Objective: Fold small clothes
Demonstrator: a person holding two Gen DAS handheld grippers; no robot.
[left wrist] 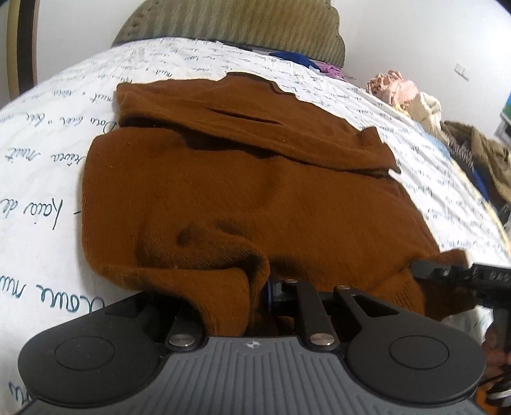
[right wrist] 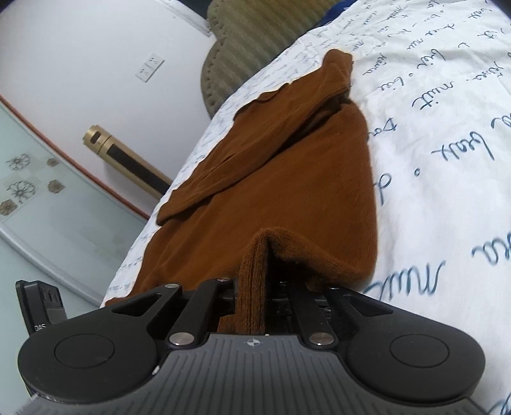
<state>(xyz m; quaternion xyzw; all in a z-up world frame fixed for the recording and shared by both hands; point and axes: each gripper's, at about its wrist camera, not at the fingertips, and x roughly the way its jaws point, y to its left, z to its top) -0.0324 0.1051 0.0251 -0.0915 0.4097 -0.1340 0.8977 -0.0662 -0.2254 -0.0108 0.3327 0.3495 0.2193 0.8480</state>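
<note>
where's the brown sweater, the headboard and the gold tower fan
brown sweater (left wrist: 255, 198): left wrist view, middle of its body
headboard (left wrist: 230, 22): left wrist view, striped upholstery
gold tower fan (right wrist: 124, 159): right wrist view, dark grille

The sweater lies flat on the bed sheet, one sleeve folded across its upper part. Headboard behind it. Near hem lifted at two corners — left gripper on one, right gripper on the other. Heap of clothes off to the right (left wrist view).
</note>
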